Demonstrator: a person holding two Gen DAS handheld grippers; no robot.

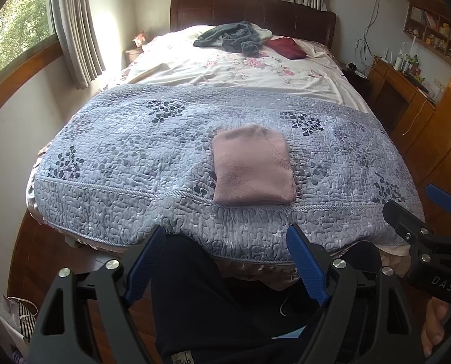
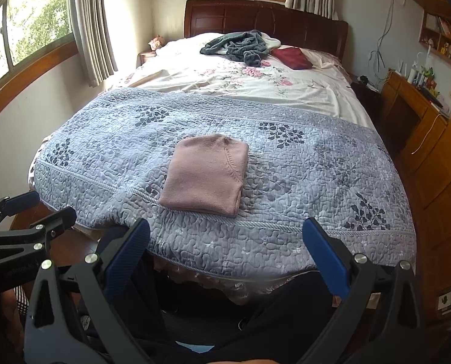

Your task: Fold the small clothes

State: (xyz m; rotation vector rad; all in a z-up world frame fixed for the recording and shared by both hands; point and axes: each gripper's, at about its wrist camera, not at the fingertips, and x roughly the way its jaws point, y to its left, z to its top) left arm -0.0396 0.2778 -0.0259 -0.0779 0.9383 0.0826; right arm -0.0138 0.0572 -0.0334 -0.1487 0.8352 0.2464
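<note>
Pink knit garment (image 1: 253,168), folded square on quilted bedspread (image 1: 119,157) — ahead, slightly right of left gripper (image 1: 225,261), jaws spread, empty. Right-wrist view: garment (image 2: 205,174) ahead-left of right gripper (image 2: 225,257), likewise agape — neither clearly nearer.

Both wrist cameras sit off the foot of the bed (image 1: 134,157), held back from it and looking along its length toward the headboard (image 2: 264,18). They share nearly the whole scene — quilt (image 2: 301,163), pink garment (image 1: 251,166), windows. The left view catches the right claw (image 1: 419,206) at its right edge; the right view shows the left claw (image 2: 40,206) at its left edge.
</note>
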